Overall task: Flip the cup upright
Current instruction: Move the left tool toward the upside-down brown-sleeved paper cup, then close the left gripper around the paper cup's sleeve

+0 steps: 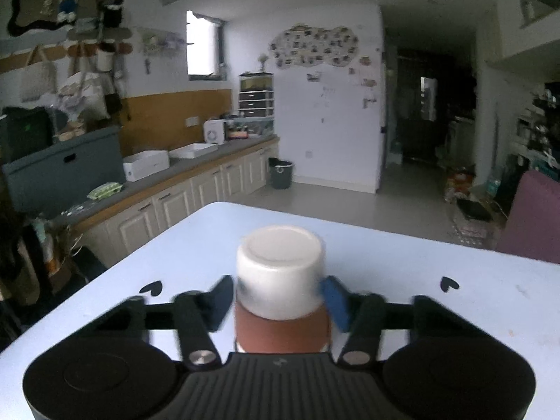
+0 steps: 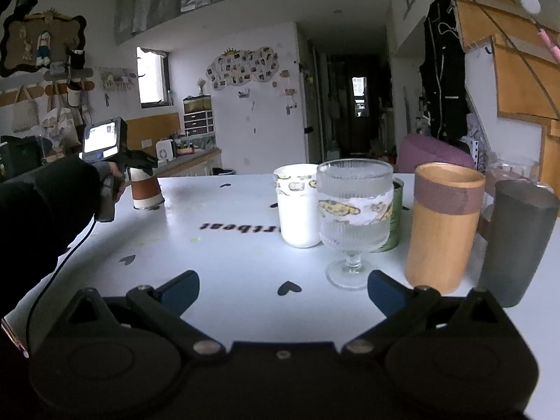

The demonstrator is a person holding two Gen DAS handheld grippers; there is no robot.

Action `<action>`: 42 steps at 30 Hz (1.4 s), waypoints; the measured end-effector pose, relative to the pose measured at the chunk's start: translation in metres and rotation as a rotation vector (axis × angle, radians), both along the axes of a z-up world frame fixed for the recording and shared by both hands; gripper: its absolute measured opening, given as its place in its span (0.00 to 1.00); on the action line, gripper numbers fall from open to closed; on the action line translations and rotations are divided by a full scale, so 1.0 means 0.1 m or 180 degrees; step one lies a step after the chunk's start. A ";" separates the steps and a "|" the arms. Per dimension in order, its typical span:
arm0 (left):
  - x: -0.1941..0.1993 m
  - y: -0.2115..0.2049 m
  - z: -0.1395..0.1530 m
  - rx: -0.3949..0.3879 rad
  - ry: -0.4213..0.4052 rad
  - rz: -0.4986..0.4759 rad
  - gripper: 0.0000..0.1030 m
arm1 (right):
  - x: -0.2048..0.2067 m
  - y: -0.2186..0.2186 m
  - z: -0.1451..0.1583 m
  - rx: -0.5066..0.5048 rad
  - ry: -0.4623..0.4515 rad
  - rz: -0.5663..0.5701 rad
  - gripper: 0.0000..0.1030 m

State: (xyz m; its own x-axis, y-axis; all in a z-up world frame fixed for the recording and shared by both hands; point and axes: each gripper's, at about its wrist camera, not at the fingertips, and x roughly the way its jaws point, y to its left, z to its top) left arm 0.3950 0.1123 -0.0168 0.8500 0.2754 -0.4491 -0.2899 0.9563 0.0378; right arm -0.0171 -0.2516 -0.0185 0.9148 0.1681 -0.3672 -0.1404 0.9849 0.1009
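Jaws of the left gripper (image 1: 278,301) stood on either side of the cup (image 1: 280,280); contact with its wall could not be confirmed. The cup stood upside down near the table's (image 1: 437,273) left edge, base up, mouth on the surface, long axis vertical. Jaws of the right gripper (image 2: 283,288) were spread over bare surface near the front edge. Judged progress: grasp underway; lifting, inverting and setting down remained.
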 end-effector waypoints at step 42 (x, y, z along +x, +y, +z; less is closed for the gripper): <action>-0.04 -0.08 -0.10 -0.0010 -0.0014 -0.0192 0.60 | 0.11 -0.08 -0.09 0.0089 0.0031 0.0002 1.00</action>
State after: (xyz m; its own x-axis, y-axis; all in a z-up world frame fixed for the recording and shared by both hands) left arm 0.3911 0.1047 -0.0266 0.8670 0.2221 -0.4462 -0.2318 0.9722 0.0335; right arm -0.0059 -0.2593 -0.0276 0.9112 0.1789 -0.3711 -0.1399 0.9816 0.1298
